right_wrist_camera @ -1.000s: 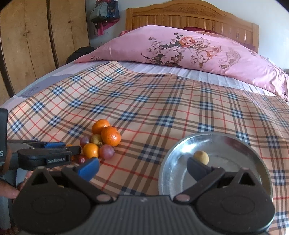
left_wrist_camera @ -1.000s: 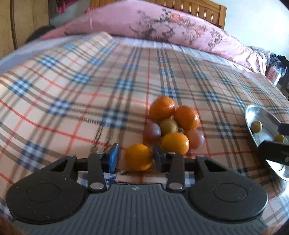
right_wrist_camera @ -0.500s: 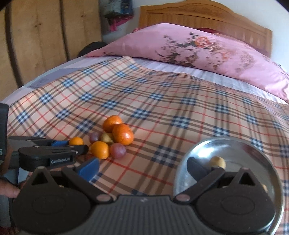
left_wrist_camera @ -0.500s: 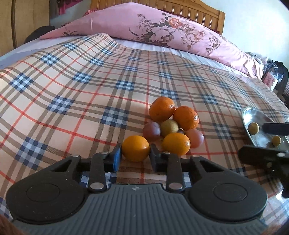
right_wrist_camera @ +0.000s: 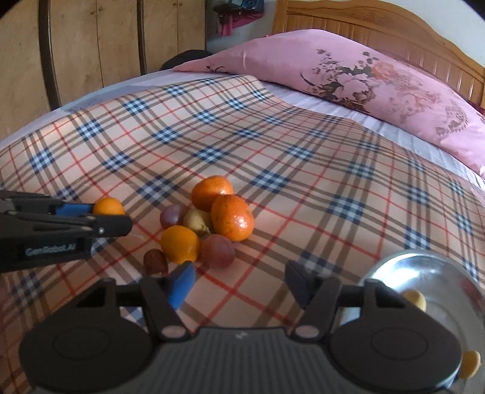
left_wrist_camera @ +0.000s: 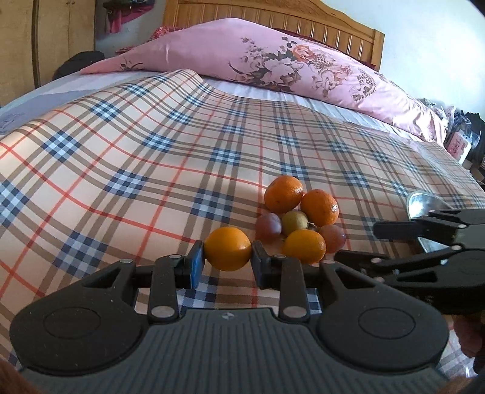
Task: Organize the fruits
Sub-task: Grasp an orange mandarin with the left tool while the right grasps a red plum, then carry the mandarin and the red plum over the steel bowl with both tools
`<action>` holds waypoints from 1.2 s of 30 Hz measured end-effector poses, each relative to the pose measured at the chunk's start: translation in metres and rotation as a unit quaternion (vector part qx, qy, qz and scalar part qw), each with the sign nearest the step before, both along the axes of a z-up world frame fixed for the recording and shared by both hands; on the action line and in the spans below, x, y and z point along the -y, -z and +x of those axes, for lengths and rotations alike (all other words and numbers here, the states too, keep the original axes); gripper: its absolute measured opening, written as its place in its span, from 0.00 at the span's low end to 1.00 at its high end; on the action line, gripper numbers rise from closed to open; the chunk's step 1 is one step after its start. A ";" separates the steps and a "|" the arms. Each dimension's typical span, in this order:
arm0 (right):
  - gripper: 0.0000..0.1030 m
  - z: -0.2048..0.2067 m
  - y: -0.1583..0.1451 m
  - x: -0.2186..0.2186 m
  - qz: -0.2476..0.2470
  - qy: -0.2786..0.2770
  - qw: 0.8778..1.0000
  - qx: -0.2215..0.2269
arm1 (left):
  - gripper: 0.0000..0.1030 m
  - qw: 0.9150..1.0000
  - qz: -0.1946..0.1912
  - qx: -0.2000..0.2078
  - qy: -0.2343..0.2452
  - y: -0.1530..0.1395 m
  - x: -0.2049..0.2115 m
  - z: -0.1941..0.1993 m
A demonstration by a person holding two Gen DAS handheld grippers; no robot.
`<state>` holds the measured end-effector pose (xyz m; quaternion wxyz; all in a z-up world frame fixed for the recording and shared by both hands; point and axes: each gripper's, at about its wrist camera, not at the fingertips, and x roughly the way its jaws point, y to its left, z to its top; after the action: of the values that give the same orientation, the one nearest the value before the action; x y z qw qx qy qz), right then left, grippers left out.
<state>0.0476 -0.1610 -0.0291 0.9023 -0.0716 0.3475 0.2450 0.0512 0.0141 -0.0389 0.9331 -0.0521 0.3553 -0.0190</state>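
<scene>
My left gripper [left_wrist_camera: 226, 261] is shut on an orange [left_wrist_camera: 227, 248], held just left of the fruit pile [left_wrist_camera: 298, 221] on the plaid bed sheet. In the right wrist view the same orange [right_wrist_camera: 108, 206] sits in the left gripper [right_wrist_camera: 100, 216] at the left edge. The pile holds three oranges, two purplish fruits [right_wrist_camera: 217, 251], a yellow-green fruit [right_wrist_camera: 197, 221] and a brown date [right_wrist_camera: 155, 261]. My right gripper [right_wrist_camera: 239, 285] hovers just in front of the pile. Its jaws are closing with nothing between them.
A steel plate [right_wrist_camera: 424, 266] lies at the lower right with two small yellow fruits [right_wrist_camera: 415, 298] in it. A pink floral pillow [right_wrist_camera: 363, 78] and wooden headboard [right_wrist_camera: 394, 27] are at the far end. Wardrobe doors [right_wrist_camera: 91, 45] stand to the left.
The left gripper closed on the nearest orange and drew it a little left of the pile. The right gripper swung left from over the plate toward the pile, its jaws narrowing.
</scene>
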 end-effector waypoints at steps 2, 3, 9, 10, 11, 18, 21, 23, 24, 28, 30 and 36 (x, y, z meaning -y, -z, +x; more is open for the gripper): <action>0.59 0.004 0.003 -0.003 -0.001 -0.002 1.000 0.001 | 0.34 1.000 0.000 0.000 -0.001 0.000 0.000 0.000; 0.59 0.005 0.003 -0.005 -0.001 -0.004 1.000 0.003 | 0.34 1.000 -0.001 0.001 -0.001 0.000 -0.001 -0.002; 0.59 0.012 0.007 -0.016 -0.008 -0.017 1.000 0.013 | 0.34 1.000 -0.001 0.004 -0.004 0.000 -0.003 -0.004; 0.53 0.013 0.008 -0.018 -0.009 -0.019 1.000 0.014 | 0.34 1.000 -0.001 0.004 -0.004 0.000 -0.003 -0.004; 0.43 0.014 0.008 -0.020 -0.011 -0.020 1.000 0.015 | 0.34 1.000 -0.002 0.004 -0.005 0.001 -0.004 -0.005; 0.24 0.009 0.007 -0.023 -0.012 -0.025 1.000 0.013 | 0.34 1.000 -0.003 0.001 -0.010 0.003 -0.003 -0.008; 0.24 0.004 0.002 -0.018 -0.009 -0.024 1.000 0.014 | 0.34 1.000 -0.001 0.001 -0.011 0.001 -0.002 -0.010; 0.24 0.000 -0.002 -0.014 -0.005 -0.020 1.000 0.015 | 0.34 1.000 -0.003 0.002 -0.012 0.000 -0.001 -0.012; 0.24 -0.003 -0.004 -0.013 -0.003 -0.019 1.000 0.016 | 0.34 1.000 -0.003 0.002 -0.012 -0.001 0.000 -0.013; 0.24 -0.013 -0.014 -0.003 0.007 -0.010 1.000 0.018 | 0.34 1.000 0.002 0.004 -0.010 -0.007 0.006 -0.020; 0.24 -0.018 -0.018 0.002 0.013 0.000 1.000 0.019 | 0.34 1.000 0.003 0.005 -0.008 -0.011 0.008 -0.023; 0.24 -0.036 -0.032 0.017 0.020 0.028 0.999 0.027 | 0.34 1.000 0.003 0.007 -0.007 -0.021 0.018 -0.034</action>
<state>0.0112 -0.1778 0.0029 0.9191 -0.0497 0.3201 0.2242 0.0175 -0.0036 -0.0181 0.9358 -0.0522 0.3484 -0.0116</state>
